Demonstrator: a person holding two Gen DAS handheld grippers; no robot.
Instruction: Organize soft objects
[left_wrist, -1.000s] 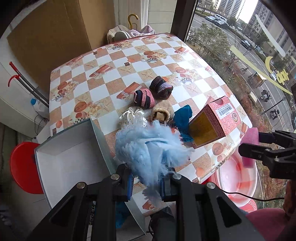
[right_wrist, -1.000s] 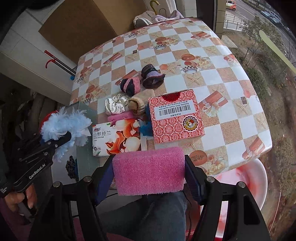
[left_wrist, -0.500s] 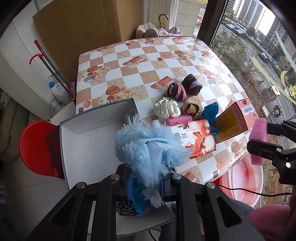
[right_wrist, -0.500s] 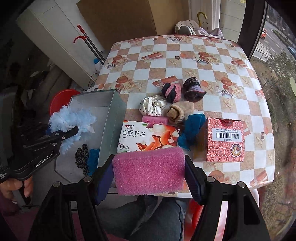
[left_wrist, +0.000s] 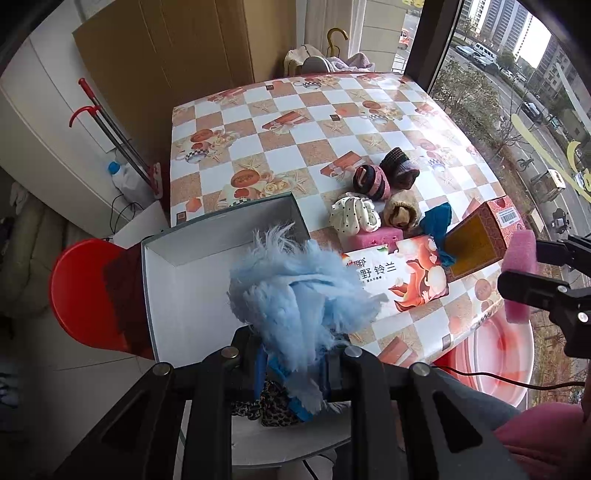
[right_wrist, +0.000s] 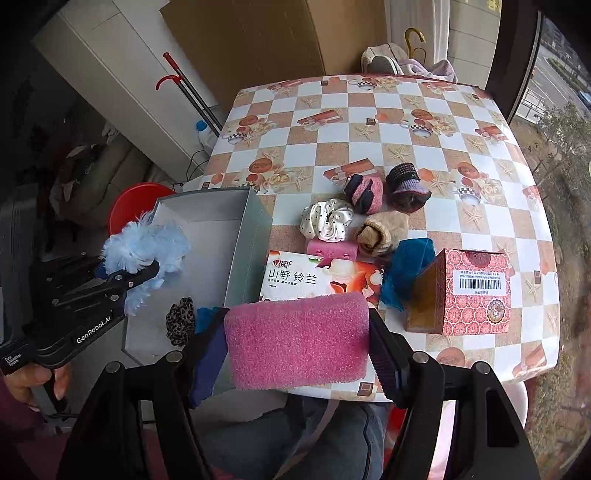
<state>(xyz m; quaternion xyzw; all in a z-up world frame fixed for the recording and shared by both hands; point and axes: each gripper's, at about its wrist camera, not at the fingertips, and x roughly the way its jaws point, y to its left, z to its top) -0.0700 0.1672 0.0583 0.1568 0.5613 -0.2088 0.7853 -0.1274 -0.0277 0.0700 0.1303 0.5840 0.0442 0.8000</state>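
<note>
The left tool (left_wrist: 291, 363) is clamped on a fluffy light-blue feather puff (left_wrist: 299, 291), held above the open grey box (left_wrist: 184, 280) that sits beside the near left edge of the tabletop (left_wrist: 295, 122); seen from the right wrist camera, the left tool (right_wrist: 147, 271) points in from the left, gripped by a hand (right_wrist: 33, 380) low at the frame's edge, and its side reads "GenRobot.AI". The right tool (right_wrist: 299, 343) is closed on a pink sponge (right_wrist: 297, 339), squeezed flat between its two fingers and held just short of the tabletop's near edge; in the left wrist view the same right tool (left_wrist: 532, 273) reaches in from the right with the sponge seen end-on. Just beyond the right tool lies a tissue pack (right_wrist: 317, 277) printed with the Chinese characters 山野铃兰, and ahead to its right stands a red patterned carton (right_wrist: 472, 291) bearing a barcode label. A teal cloth (right_wrist: 406, 269) lies between them. Farther ahead sit a second pink sponge (right_wrist: 332, 249), a white dotted scrunchie (right_wrist: 327, 219), a rolled tan sock (right_wrist: 382, 232), a pink-and-black sock roll (right_wrist: 364, 194) and a dark purple sock roll (right_wrist: 406, 186). The right wrist view alone shows a leopard-print scrunchie (right_wrist: 181, 319) and a blue item (right_wrist: 207, 315) lying in the box below the left tool. The left wrist view alone shows a red stool (left_wrist: 88, 291) left of the box and a pink basin (left_wrist: 495, 354) under the tabletop's right corner.
</note>
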